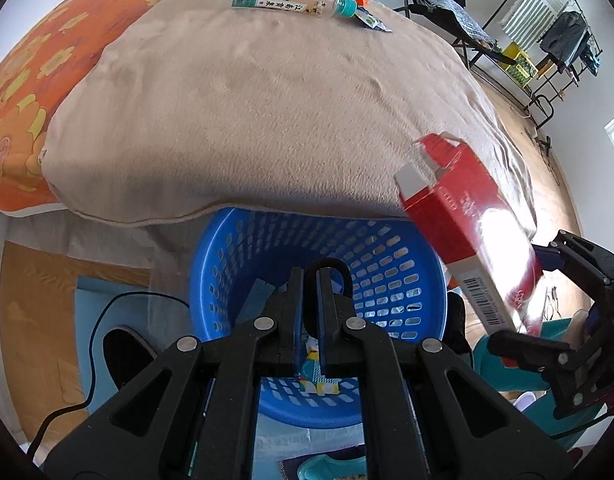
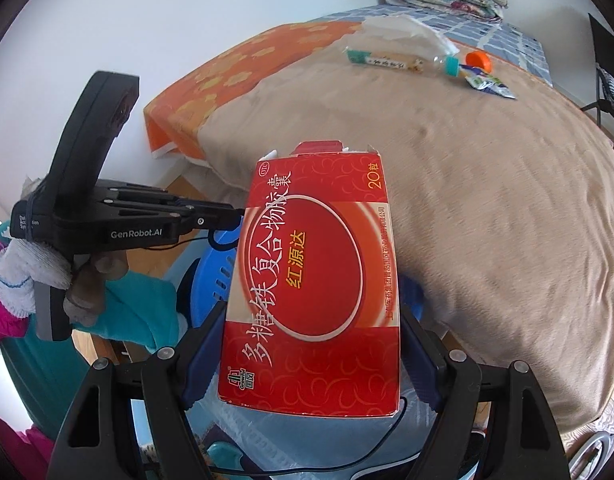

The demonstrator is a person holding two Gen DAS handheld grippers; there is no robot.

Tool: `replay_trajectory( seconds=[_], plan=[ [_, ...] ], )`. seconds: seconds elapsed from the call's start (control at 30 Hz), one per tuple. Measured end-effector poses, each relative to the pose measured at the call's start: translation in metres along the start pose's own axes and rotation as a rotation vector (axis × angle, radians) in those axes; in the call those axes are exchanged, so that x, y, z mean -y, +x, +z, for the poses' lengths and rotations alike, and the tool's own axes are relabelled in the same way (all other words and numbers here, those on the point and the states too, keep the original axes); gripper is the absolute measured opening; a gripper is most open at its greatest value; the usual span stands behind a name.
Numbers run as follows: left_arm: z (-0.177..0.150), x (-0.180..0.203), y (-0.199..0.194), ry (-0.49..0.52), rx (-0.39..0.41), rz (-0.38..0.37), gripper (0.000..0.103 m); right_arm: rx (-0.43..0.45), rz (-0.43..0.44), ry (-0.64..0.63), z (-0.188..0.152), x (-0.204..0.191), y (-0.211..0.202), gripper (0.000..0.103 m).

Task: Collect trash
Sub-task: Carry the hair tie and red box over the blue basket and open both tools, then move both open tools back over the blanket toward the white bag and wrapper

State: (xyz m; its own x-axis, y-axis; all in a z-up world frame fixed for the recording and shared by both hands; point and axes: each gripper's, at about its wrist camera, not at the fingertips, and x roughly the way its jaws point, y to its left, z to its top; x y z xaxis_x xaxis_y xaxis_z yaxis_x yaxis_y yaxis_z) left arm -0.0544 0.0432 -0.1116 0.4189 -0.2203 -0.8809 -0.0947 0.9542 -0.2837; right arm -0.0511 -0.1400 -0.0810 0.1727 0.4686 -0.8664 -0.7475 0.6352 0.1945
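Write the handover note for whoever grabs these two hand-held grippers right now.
Right hand-held gripper: shut on the red medicine box, held above the blue basket beside the bed.
Left hand-held gripper: shut, holding nothing, pointing down into the basket.
Done: some trash already lies in the basket's bottom.
Left: drop the red box in. Then collect what remains at the far end of the beige blanket: the plastic bottle, the orange cap, the small wrapper and the crumpled white plastic.
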Motion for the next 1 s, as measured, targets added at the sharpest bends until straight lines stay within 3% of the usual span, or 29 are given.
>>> replay_trajectory(
  seconds=[0.43, 0.47, 0.5, 0.57, 1.0],
  plan=[
    [0.001, 0.002, 0.001, 0.023, 0.005, 0.020, 0.005, -0.020, -0.016, 0.002, 0.007, -0.002, 0.012, 0.083],
    [0.001, 0.002, 0.001, 0.025, 0.004, 0.024, 0.016, -0.021, -0.018, 0.004, 0.007, -0.001, 0.012, 0.083],
    [0.001, 0.003, 0.001, 0.025, 0.005, 0.028, 0.035, -0.021, -0.020, 0.005, 0.008, -0.001, 0.013, 0.083],
    [0.001, 0.003, -0.001, 0.023, 0.018, 0.030, 0.046, -0.025, -0.025, 0.011, 0.008, 0.000, 0.013, 0.085],
    [0.002, 0.003, -0.001, 0.021, 0.023, 0.044, 0.046, -0.026, -0.028, 0.026, 0.007, 0.005, 0.011, 0.086]
  ],
)
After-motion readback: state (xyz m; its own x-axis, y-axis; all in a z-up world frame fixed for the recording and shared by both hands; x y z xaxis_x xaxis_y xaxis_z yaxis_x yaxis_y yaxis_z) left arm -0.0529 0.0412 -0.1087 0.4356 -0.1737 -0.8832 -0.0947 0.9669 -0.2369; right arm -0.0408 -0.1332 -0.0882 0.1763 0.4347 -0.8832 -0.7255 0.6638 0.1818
